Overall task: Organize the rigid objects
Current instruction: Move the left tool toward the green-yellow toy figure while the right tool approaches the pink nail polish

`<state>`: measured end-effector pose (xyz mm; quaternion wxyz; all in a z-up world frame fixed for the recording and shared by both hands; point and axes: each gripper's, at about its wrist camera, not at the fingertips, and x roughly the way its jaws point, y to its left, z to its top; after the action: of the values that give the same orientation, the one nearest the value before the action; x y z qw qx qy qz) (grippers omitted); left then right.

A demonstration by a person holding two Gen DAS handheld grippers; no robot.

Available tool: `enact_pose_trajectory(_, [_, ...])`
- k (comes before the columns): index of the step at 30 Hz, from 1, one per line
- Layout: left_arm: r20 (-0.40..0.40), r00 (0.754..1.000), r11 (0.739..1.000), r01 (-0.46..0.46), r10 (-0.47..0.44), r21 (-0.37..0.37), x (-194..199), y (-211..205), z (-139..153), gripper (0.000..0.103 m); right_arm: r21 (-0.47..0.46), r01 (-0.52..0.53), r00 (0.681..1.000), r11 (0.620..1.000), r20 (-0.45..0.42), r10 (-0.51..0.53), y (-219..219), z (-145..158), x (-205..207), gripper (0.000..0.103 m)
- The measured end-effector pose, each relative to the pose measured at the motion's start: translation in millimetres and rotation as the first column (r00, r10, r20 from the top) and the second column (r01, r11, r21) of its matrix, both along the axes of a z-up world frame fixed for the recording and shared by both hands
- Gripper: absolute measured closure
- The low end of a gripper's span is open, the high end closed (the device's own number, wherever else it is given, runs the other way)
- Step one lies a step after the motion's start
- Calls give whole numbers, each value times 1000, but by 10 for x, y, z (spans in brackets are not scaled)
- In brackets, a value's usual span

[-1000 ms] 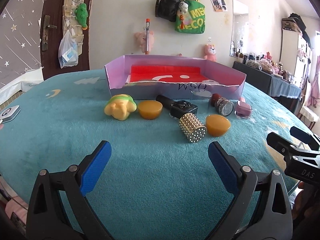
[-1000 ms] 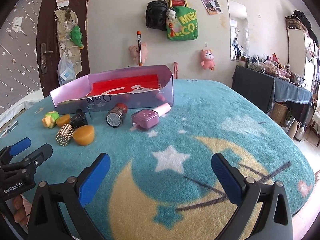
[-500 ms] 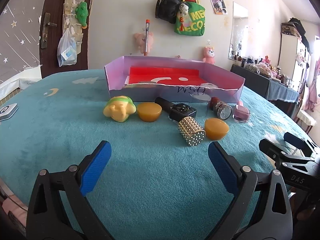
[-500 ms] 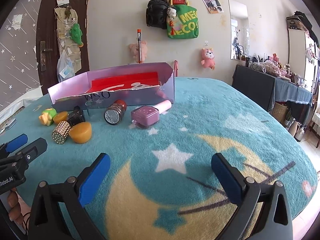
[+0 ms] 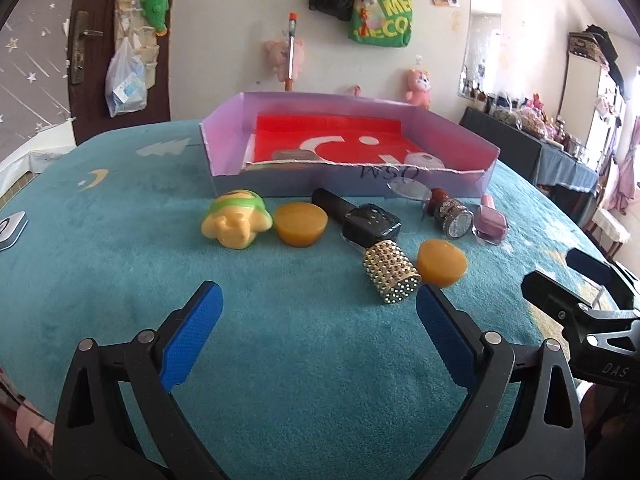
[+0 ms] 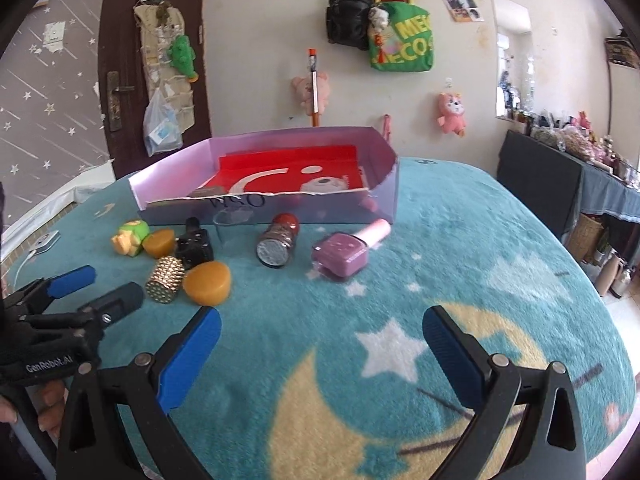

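Observation:
A shallow purple box (image 5: 280, 190) (image 6: 384, 160) with a red floor sits mid-table. In front of it lie a yellow-green toy (image 5: 236, 220) (image 6: 130, 237), two amber pucks (image 5: 300, 224) (image 5: 442, 267) (image 6: 208, 283), a black bottle (image 5: 360, 220) (image 6: 195, 242), a gold studded cylinder (image 5: 392, 277) (image 6: 165, 279), a glitter bottle (image 5: 450, 214) (image 6: 278, 239) and a pink polish bottle (image 5: 490, 224) (image 6: 346, 253). My left gripper (image 5: 318, 334) is open, short of the row. My right gripper (image 6: 320, 354) is open over the blanket, near the pink bottle.
A teal moon-and-star blanket (image 6: 460, 248) covers the round table. A small white device (image 5: 10, 228) lies at the far left edge. A dark side table (image 6: 560, 188) with clutter stands to the right. The other gripper shows at each view's edge.
Both grippers moved forward and rose slightly, so the objects look nearer and the box floor shows more. The objects have not moved and both grippers stayed open.

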<state>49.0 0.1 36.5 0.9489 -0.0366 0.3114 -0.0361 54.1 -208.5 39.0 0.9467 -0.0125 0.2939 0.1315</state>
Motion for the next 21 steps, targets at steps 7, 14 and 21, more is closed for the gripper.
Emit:
enact_pose_trajectory(7, [-68,996,998,58,-57,10,177,-98,66,4,13,1,999,1000,-50,0,-171,100,219,0])
enact_pose_trajectory(14, [-84,995,998,53,-51,23,281,-65,155,4,20,34,990,999,-138,-31,-323,83,559,0])
enact_pose_trajectory(21, [-77,996,995,-48,54,83,400,444,354,4,22,69,966,997,-252,-62,-305,-16,822,0])
